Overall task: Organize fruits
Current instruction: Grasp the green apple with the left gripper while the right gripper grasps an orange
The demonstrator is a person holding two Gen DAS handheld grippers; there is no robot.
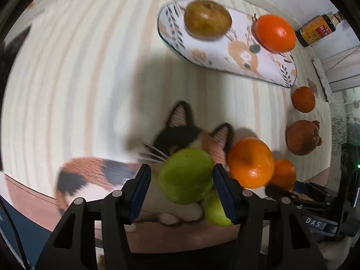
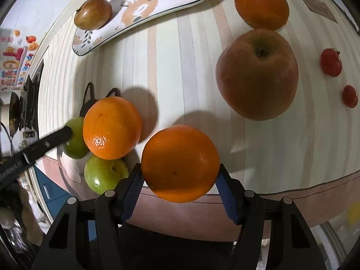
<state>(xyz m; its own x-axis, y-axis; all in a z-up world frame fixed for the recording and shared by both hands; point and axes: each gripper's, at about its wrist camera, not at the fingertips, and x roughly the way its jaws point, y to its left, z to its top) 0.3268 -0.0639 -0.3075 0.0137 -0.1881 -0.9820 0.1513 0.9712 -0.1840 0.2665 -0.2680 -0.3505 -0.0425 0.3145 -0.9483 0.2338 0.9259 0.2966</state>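
Note:
My left gripper (image 1: 181, 177) is open around a green fruit (image 1: 186, 175); its right pad touches the fruit and the left pad stands apart. A second green fruit (image 1: 216, 209) lies just behind. My right gripper (image 2: 180, 180) is shut on an orange (image 2: 180, 163), held above the table's front edge. Another orange (image 2: 112, 127) sits beside both green fruits (image 2: 103, 175). The decorated oval plate (image 1: 236, 51) carries a brownish apple (image 1: 208, 19) and an orange (image 1: 275, 33). The left gripper's finger (image 2: 51, 139) shows in the right wrist view against a green fruit (image 2: 75, 144).
A large reddish apple (image 2: 256, 74), an orange (image 2: 262, 5) and two cherry tomatoes (image 2: 330, 62) lie on the striped cloth (image 2: 180, 67). A cat-shaped mat (image 1: 94, 171) lies under the green fruits. A dark sauce bottle (image 1: 319, 30) stands behind the plate.

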